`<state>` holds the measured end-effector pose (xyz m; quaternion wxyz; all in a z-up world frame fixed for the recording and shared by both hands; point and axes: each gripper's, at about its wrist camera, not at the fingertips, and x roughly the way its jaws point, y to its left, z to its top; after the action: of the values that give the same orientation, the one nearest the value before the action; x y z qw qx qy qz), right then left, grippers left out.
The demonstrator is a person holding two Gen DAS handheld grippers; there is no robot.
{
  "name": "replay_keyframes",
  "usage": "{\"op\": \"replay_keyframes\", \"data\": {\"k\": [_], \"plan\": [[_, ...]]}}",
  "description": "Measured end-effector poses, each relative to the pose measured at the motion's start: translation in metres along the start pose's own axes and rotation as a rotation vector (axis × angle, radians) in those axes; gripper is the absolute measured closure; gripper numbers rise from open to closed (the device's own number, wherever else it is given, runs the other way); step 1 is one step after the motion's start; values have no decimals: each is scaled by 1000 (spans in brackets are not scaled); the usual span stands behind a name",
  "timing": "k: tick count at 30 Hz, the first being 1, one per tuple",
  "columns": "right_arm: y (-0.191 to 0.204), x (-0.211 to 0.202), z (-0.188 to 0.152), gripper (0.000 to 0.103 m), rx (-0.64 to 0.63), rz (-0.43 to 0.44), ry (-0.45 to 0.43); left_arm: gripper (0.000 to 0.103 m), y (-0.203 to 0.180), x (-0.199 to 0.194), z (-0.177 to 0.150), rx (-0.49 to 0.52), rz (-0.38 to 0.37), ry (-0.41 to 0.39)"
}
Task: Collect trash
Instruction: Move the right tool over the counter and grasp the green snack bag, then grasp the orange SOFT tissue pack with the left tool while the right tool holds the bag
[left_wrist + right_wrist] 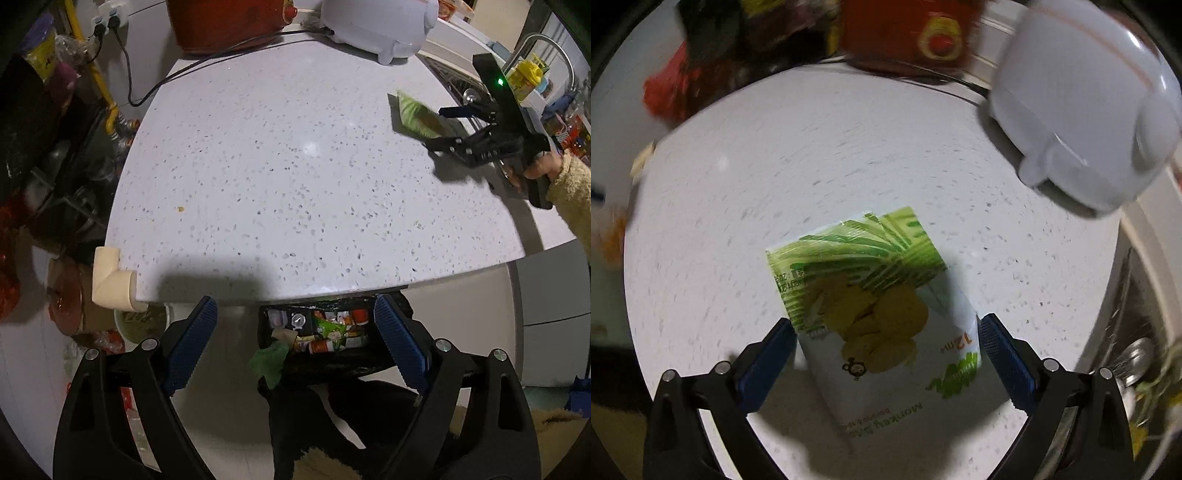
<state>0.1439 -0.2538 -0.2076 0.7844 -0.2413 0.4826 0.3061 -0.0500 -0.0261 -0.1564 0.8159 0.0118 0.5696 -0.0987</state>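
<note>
A green and white snack packet (879, 314) lies on the speckled white countertop (738, 221). My right gripper (886, 354) is open, its blue pads on either side of the packet's lower half; whether they touch it is unclear. In the left wrist view the packet (413, 114) and right gripper (443, 125) are at the counter's far right. My left gripper (295, 347) is open and empty at the counter's near edge, above a black bin (314, 365) holding several wrappers. A green wrapper (269, 360) hangs over the bin's rim.
A white appliance (376, 26) and a red pot (225, 22) stand at the back of the counter, with a black cable (207, 59) running left. A beige corner guard (110, 280) caps the near left corner. A sink with a tap (546, 48) lies to the right.
</note>
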Motion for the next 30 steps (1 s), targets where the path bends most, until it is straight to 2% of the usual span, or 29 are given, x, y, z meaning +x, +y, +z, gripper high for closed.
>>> {"op": "replay_keyframes", "data": {"k": [2, 5, 6, 8, 9, 10, 11, 15, 18, 26, 30], "plan": [[-9, 4, -4, 4, 91, 44, -37, 18, -3, 0, 1, -6, 8, 3], [-6, 4, -8, 5, 116, 27, -71, 18, -9, 0, 4, -23, 3, 8], [-5, 3, -10, 9, 128, 19, -80, 18, -13, 0, 7, -28, 2, 8], [0, -3, -11, 38, 143, 16, -96, 18, -21, 0, 10, -30, 6, 3], [3, -8, -10, 78, 157, 24, -106, 18, -25, 0, 11, -33, 6, 2], [2, -10, -9, 83, 192, 24, -101, 18, -30, -1, 13, -37, 1, -2], [-1, -12, -11, 85, 249, 31, -101, 18, -33, -1, 13, -41, -3, -4], [-6, -18, -19, 94, 308, 50, -147, 18, -48, -5, 13, -39, -9, -17], [-10, -35, -29, 97, 360, 78, -202, 18, -51, -5, 13, -33, -11, -17], [-15, -95, -54, 98, 493, 150, -336, 18, -50, -4, 21, -11, -68, -55], [-13, -123, -52, 98, 532, 111, -372, 18, -45, 2, 40, 10, -147, -91]]}}
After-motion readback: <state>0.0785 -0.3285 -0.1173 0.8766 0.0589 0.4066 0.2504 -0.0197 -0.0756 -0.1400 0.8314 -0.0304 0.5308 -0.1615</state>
